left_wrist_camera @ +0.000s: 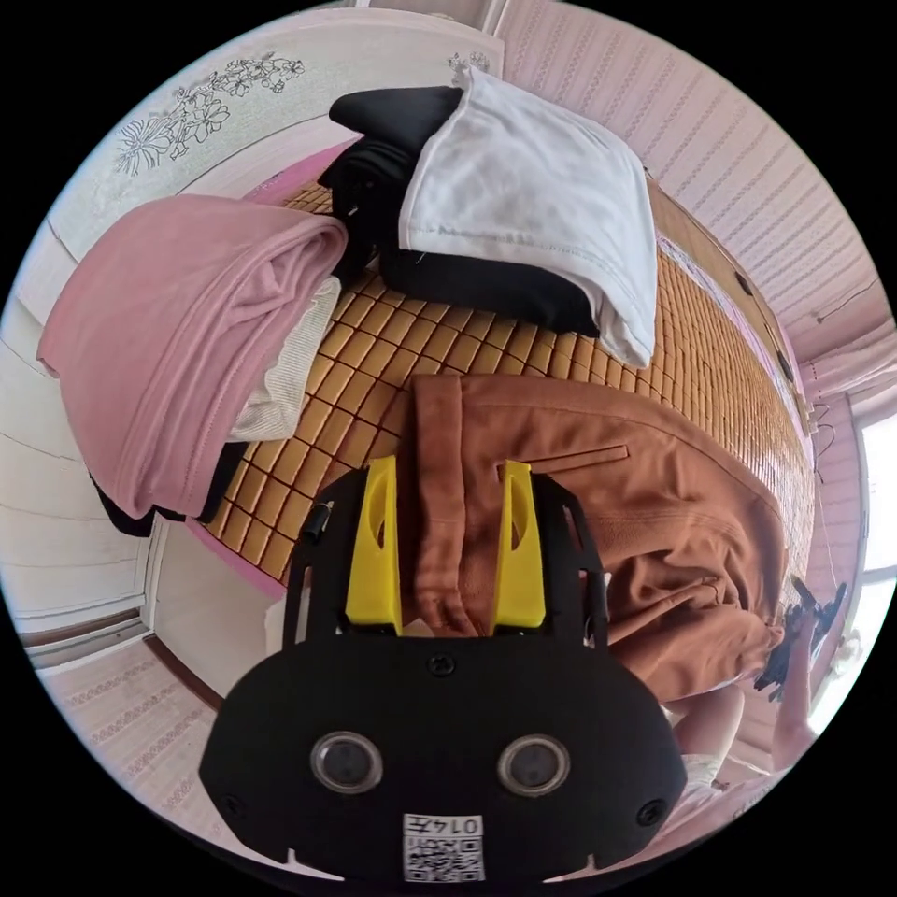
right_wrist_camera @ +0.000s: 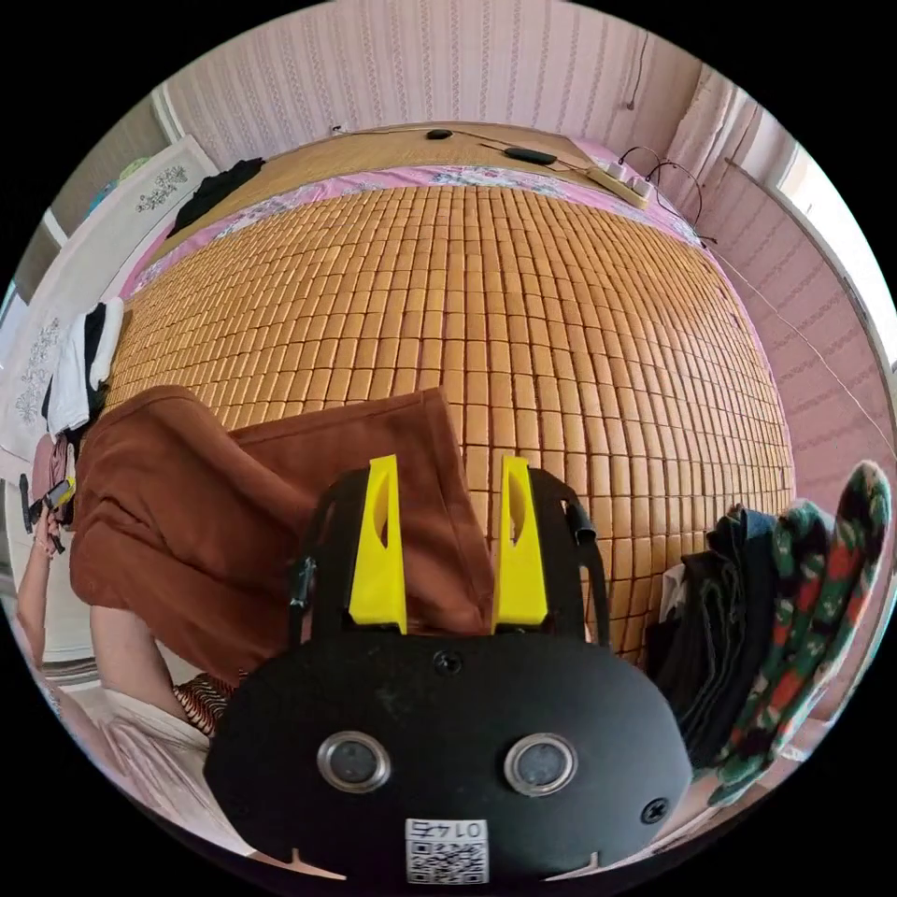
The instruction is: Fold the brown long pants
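Bamboo mat (right_wrist_camera: 561, 308) covering bed, brown long pants (left_wrist_camera: 598, 505) lying near edge. Left gripper (left_wrist_camera: 447, 547) pinching waistband fold, right gripper (right_wrist_camera: 448, 551) straddling pants corner, jaws parted (grip uncertain), seemingly stretching cloth flat. Pink garment (left_wrist_camera: 177, 336), white garment (left_wrist_camera: 533, 196), dark clothes pile (right_wrist_camera: 747, 607) crowding margins.

bamboo mat (right_wrist_camera: 523, 308), pink garment (left_wrist_camera: 177, 327), white garment (left_wrist_camera: 533, 206)

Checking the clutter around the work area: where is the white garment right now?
In the left gripper view, the white garment lies draped over a black garment on the bamboo mat, beyond the brown pants and beside a pink garment.
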